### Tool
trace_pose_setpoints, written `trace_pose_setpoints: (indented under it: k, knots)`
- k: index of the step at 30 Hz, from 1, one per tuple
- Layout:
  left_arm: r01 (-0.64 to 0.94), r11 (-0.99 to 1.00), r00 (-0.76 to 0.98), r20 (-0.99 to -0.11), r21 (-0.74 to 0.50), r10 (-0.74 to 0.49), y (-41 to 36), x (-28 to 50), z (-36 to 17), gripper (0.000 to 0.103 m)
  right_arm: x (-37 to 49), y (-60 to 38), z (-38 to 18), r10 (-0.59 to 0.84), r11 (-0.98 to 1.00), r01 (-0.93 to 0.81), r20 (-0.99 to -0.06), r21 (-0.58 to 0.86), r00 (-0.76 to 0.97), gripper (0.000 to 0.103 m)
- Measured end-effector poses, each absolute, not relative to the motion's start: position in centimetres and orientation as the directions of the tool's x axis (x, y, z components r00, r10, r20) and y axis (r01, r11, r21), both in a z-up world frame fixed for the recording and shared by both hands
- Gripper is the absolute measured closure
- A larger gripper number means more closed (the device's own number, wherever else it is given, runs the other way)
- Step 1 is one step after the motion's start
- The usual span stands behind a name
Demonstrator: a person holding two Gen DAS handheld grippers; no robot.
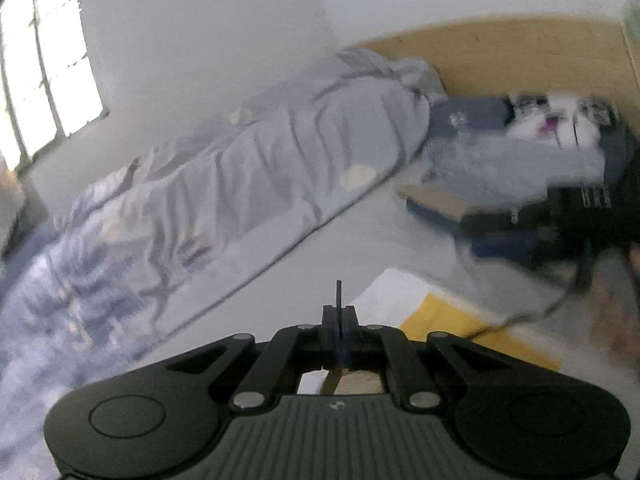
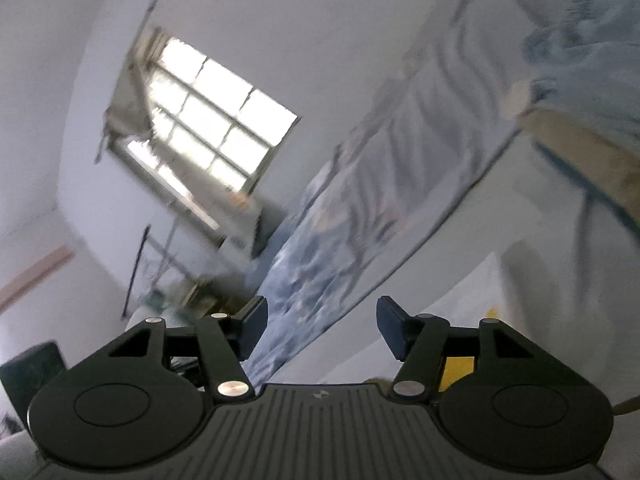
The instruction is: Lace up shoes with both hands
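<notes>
**Clerk:** Item one, your left gripper (image 1: 339,316). State?

**Checker:** Fingers pressed together. A thin dark strip (image 1: 339,290) stands upright out of the seam between them, so you are pinching it. Through the gap in the linkage below, a tan strand (image 1: 332,380) runs down and out of sight. The pictures do not settle whether strip and strand are one lace.

**Clerk:** Item two, your right gripper (image 2: 322,330).

**Checker:** Spread. The two pads stand well apart, with only blurred quilt (image 2: 400,160) and floor showing between them. They hold nothing.

**Clerk:** Item three, the shoe.

**Checker:** I cannot place it for you. Neither wrist view shows a shape I can call a shoe, and both pictures are smeared.

**Clerk:** Item four, what lies under your left gripper.

**Checker:** A white sheet (image 1: 396,288) on the pale floor, with a yellow sheet (image 1: 444,320) touching its right side. The yellow one also shows behind your right gripper's right finger.

**Clerk:** Item five, the room.

**Checker:** A rumpled grey-blue quilt running diagonally, a bright paned window (image 1: 44,72) at the left, and a wooden headboard (image 1: 500,52) at the upper right. Below the headboard sits a white plush shape (image 1: 548,120), too blurred to identify.
</notes>
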State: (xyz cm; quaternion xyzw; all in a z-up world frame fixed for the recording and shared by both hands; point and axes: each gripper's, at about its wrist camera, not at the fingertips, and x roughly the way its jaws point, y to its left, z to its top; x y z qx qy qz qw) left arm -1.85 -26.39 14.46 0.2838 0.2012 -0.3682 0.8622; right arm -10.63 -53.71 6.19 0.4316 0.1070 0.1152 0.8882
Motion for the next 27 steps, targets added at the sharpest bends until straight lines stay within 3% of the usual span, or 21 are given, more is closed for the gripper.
trace_pose_setpoints:
  k: [6, 10, 20, 27]
  knots:
    - [0.769, 0.343, 0.639, -0.648, 0.539, -0.414, -29.3, -4.9, 10.4, 0.101, -11.2, -55.0, 5.7, 0.206, 0.594, -0.021, -0.127, 0.804, 0.970, 0.040]
    - [0.771, 0.212, 0.634, -0.688, 0.601, -0.354, -31.2, -6.7, 8.0, 0.101, -11.3, -55.1, 5.6, 0.200, 0.594, -0.010, -0.136, 0.804, 0.970, 0.040]
    - [0.678, 0.068, 0.717, -0.638, 0.732, -0.282, -32.6, -8.1, 4.6, 0.101, -10.5, -54.8, 6.1, 0.199, 0.598, -0.009, -0.137, 0.802, 0.970, 0.040]
    - [0.664, 0.011, 0.726, -0.642, 0.747, -0.245, -33.3, -8.4, 3.0, 0.101, -10.2, -54.9, 6.1, 0.200, 0.599, -0.010, -0.138, 0.801, 0.970, 0.040]
